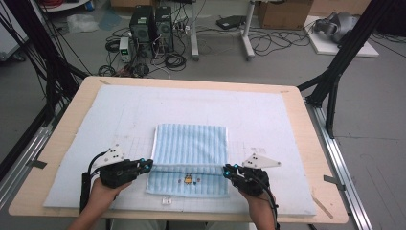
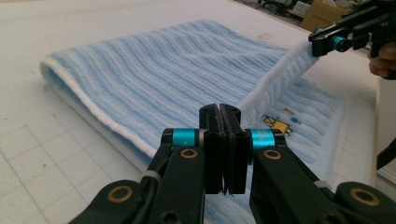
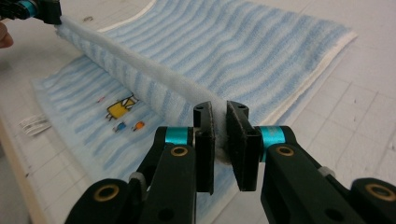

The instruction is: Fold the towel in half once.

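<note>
Both forearms come in low from the near table edge, hands level and facing each other across one light-blue striped terry towel (image 1: 190,146), which lies folded on the white gridded mat (image 1: 268,115). The left gripper (image 1: 149,165) has its jaws clamped on the towel's raised fold edge at one end. The right gripper (image 1: 226,169) pinches the other end. Two grippers, one towel, one mat on the wooden table (image 1: 67,129).

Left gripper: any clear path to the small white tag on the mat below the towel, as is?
Probably not yet. The left gripper is shut on the towel fold, so it must release first. After that the white tag lies bare on the mat, nothing covering it.
</note>
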`<action>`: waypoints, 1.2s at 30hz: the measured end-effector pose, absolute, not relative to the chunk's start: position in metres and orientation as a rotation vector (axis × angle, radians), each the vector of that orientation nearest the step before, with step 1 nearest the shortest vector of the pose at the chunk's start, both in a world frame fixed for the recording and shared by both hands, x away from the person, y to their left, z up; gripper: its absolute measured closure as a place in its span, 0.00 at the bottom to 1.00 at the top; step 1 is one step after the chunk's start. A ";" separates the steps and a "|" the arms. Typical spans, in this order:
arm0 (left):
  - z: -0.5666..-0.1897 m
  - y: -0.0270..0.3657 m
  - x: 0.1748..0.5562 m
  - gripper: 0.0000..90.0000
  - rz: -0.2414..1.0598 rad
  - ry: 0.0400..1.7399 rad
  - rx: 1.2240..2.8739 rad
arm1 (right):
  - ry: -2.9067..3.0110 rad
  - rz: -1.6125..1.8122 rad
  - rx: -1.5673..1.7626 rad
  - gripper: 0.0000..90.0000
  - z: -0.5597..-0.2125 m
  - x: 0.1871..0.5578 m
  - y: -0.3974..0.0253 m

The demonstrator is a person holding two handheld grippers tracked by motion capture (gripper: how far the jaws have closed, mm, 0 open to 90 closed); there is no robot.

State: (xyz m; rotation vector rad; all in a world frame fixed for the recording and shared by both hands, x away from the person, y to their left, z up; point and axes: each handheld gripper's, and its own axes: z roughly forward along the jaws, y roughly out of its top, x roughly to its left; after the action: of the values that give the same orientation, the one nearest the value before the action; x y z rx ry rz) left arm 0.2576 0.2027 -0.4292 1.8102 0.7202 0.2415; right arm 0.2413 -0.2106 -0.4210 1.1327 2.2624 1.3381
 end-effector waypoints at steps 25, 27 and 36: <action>-0.435 0.212 0.249 0.63 0.173 0.804 1.784 | 2.223 1.267 1.101 0.61 -0.423 0.215 -0.215; -0.436 0.212 0.251 0.64 0.179 0.810 1.793 | 2.253 1.242 1.103 0.61 -0.428 0.219 -0.211; -0.447 0.195 0.256 0.63 0.162 0.813 1.895 | 2.457 1.201 1.000 0.78 -0.439 0.224 -0.182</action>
State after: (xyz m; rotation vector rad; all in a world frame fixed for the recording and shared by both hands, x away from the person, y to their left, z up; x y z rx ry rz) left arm 0.2562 0.1949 -0.4470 1.8952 0.8135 0.1622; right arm 0.2235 -0.1821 -0.4390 0.9999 2.4568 1.2008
